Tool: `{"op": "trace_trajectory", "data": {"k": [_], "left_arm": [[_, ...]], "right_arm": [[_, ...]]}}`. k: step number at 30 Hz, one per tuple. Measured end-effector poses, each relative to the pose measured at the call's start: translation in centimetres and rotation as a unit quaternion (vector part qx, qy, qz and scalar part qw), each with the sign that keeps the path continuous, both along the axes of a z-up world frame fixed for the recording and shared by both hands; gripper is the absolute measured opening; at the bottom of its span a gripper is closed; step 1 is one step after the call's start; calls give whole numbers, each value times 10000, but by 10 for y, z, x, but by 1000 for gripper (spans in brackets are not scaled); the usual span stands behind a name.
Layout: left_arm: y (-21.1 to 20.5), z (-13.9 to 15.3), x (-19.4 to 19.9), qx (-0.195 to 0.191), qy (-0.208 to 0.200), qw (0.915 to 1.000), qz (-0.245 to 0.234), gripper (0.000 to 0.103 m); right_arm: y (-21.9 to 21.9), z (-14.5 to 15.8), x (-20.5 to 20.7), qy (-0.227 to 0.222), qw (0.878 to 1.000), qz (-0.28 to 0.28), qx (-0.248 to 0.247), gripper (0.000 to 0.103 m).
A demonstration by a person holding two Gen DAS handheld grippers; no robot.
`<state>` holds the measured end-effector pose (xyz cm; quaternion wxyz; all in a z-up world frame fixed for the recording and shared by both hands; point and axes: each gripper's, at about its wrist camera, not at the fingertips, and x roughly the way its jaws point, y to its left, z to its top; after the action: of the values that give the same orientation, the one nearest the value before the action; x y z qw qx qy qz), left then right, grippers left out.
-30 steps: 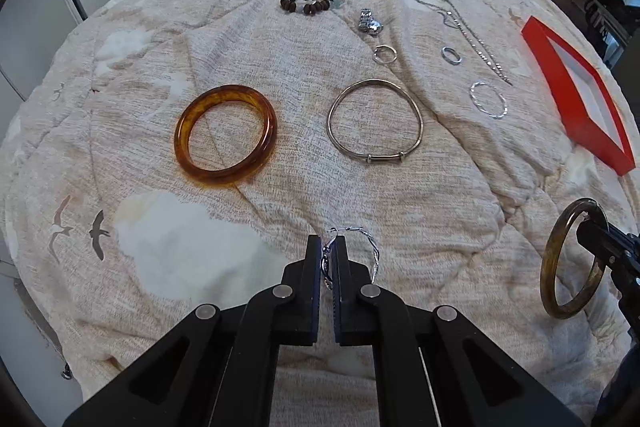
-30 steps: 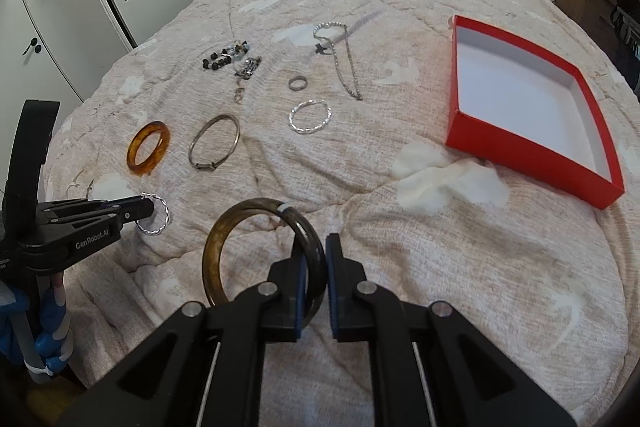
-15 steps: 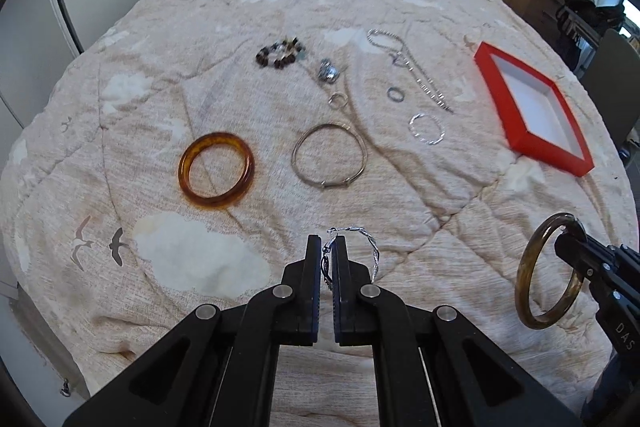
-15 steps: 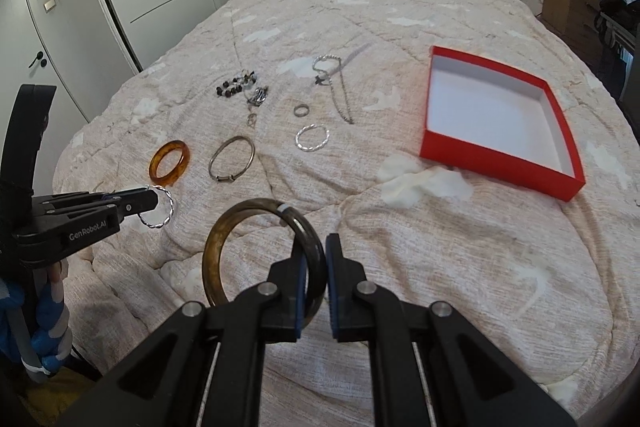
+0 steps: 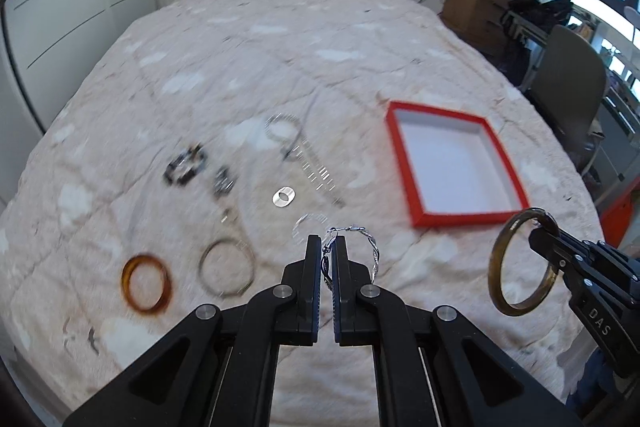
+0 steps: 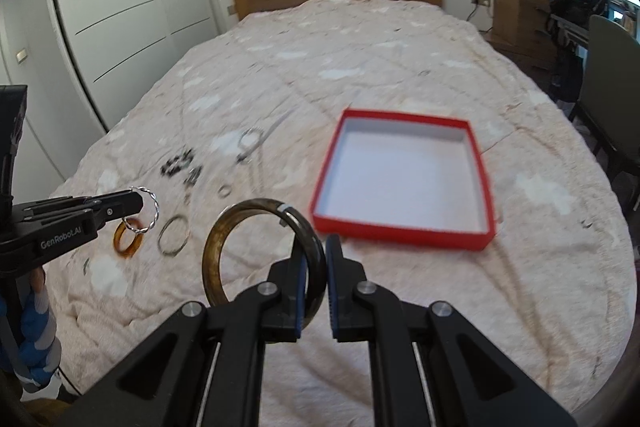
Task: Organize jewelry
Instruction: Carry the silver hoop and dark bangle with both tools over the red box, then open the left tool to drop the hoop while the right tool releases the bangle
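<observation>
Now that I have lifted both tools clear of the bed, the red box has come into view ahead. My left gripper is clenched on the twisted silver hoop, my right gripper on the dark bangle, both near the box's front edge.

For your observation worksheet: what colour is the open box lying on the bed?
Red outside with a white inside; the box shows best in the right wrist view.
</observation>
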<state>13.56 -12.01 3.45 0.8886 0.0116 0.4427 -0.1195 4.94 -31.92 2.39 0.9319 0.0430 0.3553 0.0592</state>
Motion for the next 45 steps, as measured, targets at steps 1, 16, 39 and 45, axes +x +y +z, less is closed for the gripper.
{"op": "trace_trajectory", "data": {"k": [1, 16, 39, 45], "left_arm": [[-8, 3, 6, -36, -20, 10000, -63, 5], [-136, -41, 103, 3, 257, 9963, -823, 5], [-170, -133, 129, 391, 910, 9908, -920, 6], [-172, -133, 126, 464, 889, 9904, -955, 7]], "right_arm": [[-7, 4, 5, -39, 10000, -71, -17, 9], [-111, -28, 102, 184, 9950, -977, -63, 9], [-115, -107, 142, 1010, 9904, -700, -630, 10], [-113, -108, 143, 1085, 9886, -706, -772, 10]]}}
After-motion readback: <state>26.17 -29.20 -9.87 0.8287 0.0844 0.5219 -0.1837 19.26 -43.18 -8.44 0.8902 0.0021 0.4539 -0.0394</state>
